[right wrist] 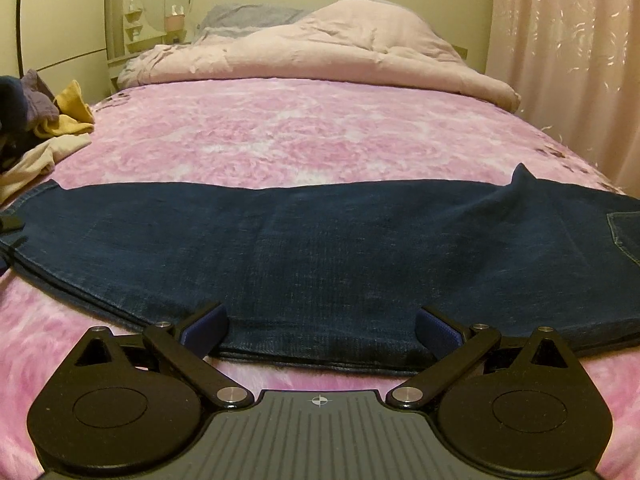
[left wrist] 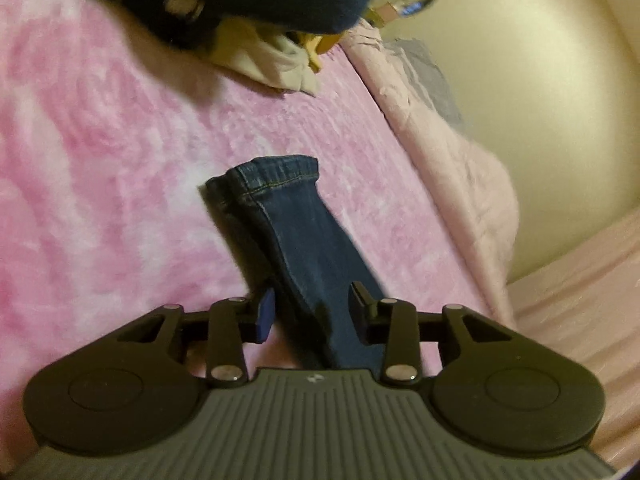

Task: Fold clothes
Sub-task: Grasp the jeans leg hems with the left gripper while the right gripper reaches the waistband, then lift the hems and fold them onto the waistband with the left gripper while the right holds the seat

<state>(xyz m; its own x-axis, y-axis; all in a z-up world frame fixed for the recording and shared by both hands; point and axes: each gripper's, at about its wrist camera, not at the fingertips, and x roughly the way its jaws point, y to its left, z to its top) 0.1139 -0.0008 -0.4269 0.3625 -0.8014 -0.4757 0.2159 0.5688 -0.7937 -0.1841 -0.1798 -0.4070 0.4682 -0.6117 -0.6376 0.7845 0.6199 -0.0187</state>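
- The left gripper (left wrist: 312,314) has a leg of the jeans (left wrist: 296,248) between its jaws; the denim fills most of the gap, but I cannot tell whether the pads actually press on it.
- Ahead of that claw the leg runs out to its stitched hem (left wrist: 276,170), lying flat on the pink blanket (left wrist: 100,160).
- The right gripper (right wrist: 322,330) stands wide open, fingers spread at the near edge of the jeans (right wrist: 320,248) — nothing is held between them.
- Beyond it the denim stretches crosswise, left to right, with a back pocket (right wrist: 624,236) off to its right.
- Far left of the right claw sits a pile of unfolded clothes (right wrist: 52,120); further ahead, a pale duvet (right wrist: 340,52) is bunched at the head of the bed.
- Risk: if the left grip is loose, the leg could slip out when lifted, dropping the fold crooked.
- Risk: the right claw may pinch only the top layer — or catch the fluffy blanket with it — so the layers would shear apart or the bedding drag along.
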